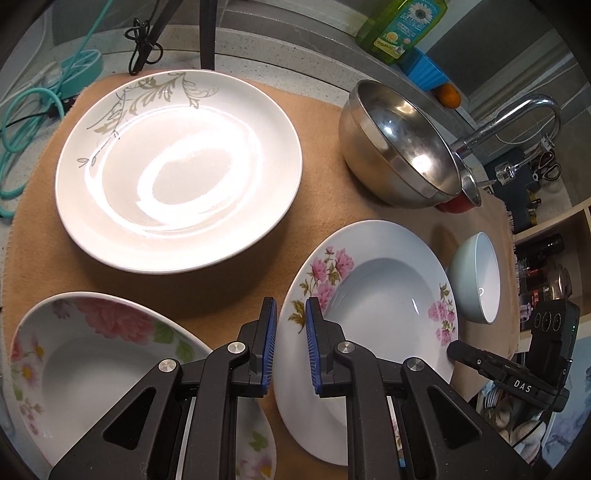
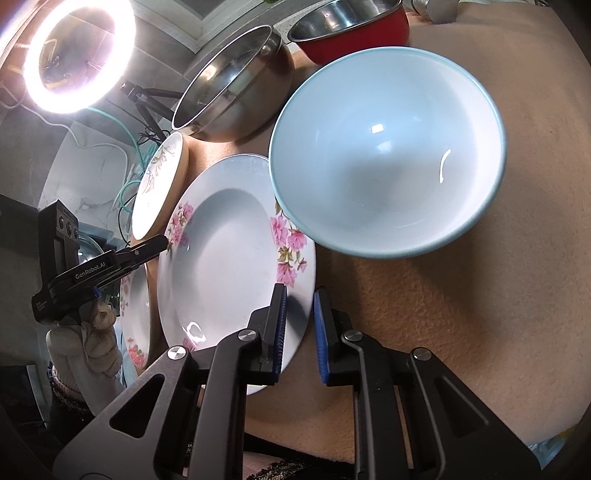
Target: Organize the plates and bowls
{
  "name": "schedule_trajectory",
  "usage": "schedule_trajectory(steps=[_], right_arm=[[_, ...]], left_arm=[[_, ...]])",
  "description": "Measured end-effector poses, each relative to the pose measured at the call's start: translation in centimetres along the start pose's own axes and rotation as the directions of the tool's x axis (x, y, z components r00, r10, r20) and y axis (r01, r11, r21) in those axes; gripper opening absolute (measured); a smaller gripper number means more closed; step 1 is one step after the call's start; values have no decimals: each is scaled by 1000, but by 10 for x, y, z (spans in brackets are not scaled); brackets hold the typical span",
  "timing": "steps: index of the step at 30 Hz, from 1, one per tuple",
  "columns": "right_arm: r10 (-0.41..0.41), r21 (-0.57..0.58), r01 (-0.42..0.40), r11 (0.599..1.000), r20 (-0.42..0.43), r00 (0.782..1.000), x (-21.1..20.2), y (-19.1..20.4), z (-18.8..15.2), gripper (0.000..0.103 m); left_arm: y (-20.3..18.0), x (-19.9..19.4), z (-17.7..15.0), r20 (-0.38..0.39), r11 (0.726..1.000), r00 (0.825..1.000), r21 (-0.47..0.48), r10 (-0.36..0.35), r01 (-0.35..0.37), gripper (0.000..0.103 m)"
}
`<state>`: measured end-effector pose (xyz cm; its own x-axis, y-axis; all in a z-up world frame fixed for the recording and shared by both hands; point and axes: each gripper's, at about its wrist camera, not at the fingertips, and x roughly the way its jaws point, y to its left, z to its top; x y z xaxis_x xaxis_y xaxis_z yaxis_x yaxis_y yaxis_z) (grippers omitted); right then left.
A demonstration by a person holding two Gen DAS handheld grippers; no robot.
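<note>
A white deep plate with pink flowers [image 1: 384, 291] [image 2: 229, 254] is held between both grippers. My left gripper [image 1: 291, 345] closes on its left rim; my right gripper [image 2: 300, 334] closes on its opposite rim. The right gripper also shows in the left wrist view [image 1: 458, 350], and the left one in the right wrist view [image 2: 162, 242]. A large white plate with grey leaf print [image 1: 177, 170] [image 2: 159, 184] lies behind. Another floral deep plate [image 1: 96, 354] [image 2: 135, 317] lies at the left. A pale blue bowl [image 2: 388, 155] [image 1: 476, 277] stands at the right.
A steel mixing bowl [image 1: 399, 144] [image 2: 236, 92] and a red-sided steel bowl [image 2: 351, 26] stand at the back on the tan mat [image 2: 480, 295]. A faucet [image 1: 517, 118], green soap bottle [image 1: 402, 26], teal cables [image 1: 22, 122] and ring light [image 2: 77, 51] are around.
</note>
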<state>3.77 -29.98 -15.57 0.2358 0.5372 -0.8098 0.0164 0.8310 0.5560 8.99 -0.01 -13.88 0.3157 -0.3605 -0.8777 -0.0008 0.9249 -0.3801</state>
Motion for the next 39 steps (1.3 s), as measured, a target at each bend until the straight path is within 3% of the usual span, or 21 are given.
schedule_trajectory(steps=[39], right_arm=[[-41,-44,39,998,-39,998,13,14,-7,15]], left_arm=[[-19,-8,-34,-8,998,999,54,46,-46,14]])
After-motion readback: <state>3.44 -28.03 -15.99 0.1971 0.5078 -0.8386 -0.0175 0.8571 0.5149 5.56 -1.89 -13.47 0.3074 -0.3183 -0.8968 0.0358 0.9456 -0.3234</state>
